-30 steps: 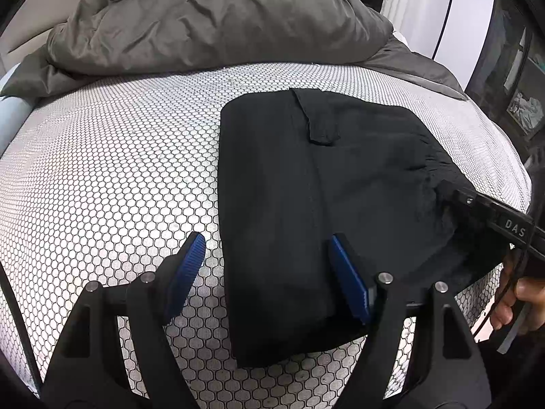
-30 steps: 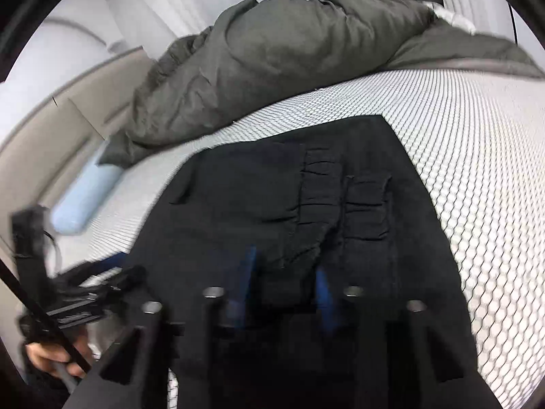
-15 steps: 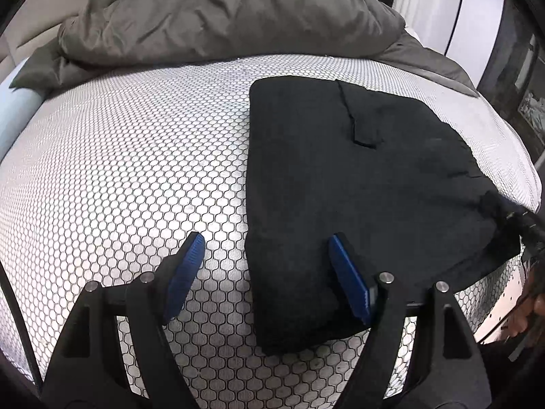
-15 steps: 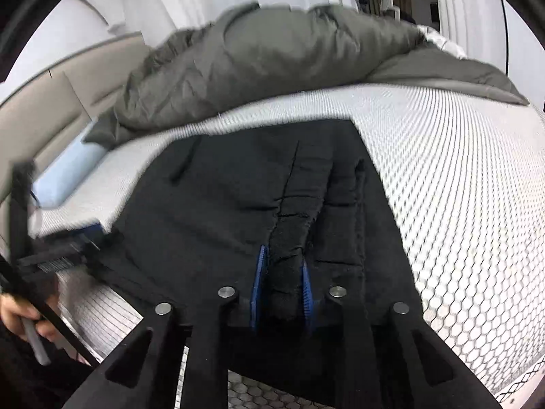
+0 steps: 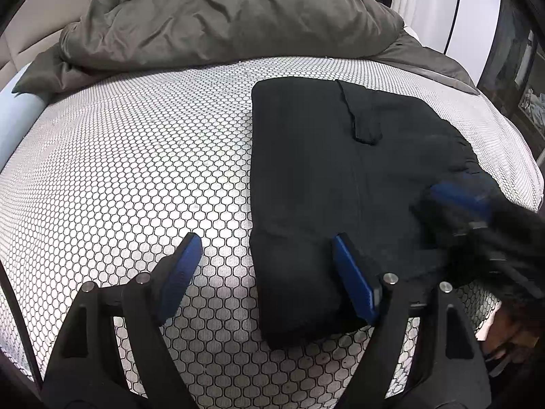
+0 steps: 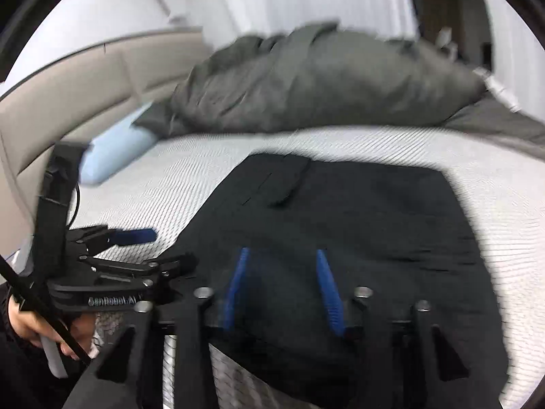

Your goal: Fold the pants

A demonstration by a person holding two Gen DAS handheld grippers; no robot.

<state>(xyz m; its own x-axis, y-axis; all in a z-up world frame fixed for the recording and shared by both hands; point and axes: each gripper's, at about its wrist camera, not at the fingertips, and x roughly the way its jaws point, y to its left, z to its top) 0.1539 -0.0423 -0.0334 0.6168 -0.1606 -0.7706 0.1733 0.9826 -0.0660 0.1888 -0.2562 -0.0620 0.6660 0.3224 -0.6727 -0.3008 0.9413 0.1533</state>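
Observation:
The black pants (image 5: 340,177) lie folded in a flat rectangle on the white honeycomb-patterned bed (image 5: 136,170). They also show in the right wrist view (image 6: 340,225). My left gripper (image 5: 265,272) is open and empty, straddling the near left edge of the pants. My right gripper (image 6: 281,289) is open and empty just above the near edge of the pants. The right gripper also shows blurred at the right of the left wrist view (image 5: 470,204). The left gripper shows at the left of the right wrist view (image 6: 136,248).
A rumpled grey duvet (image 5: 221,17) is heaped along the far side of the bed. A light blue bolster (image 6: 115,153) lies at the far left by the beige headboard (image 6: 85,78). The bed's near edge lies just below the grippers.
My right gripper has opened and let go of the pants' fabric, which now lies flat. The left gripper stays open at the pants' left edge.

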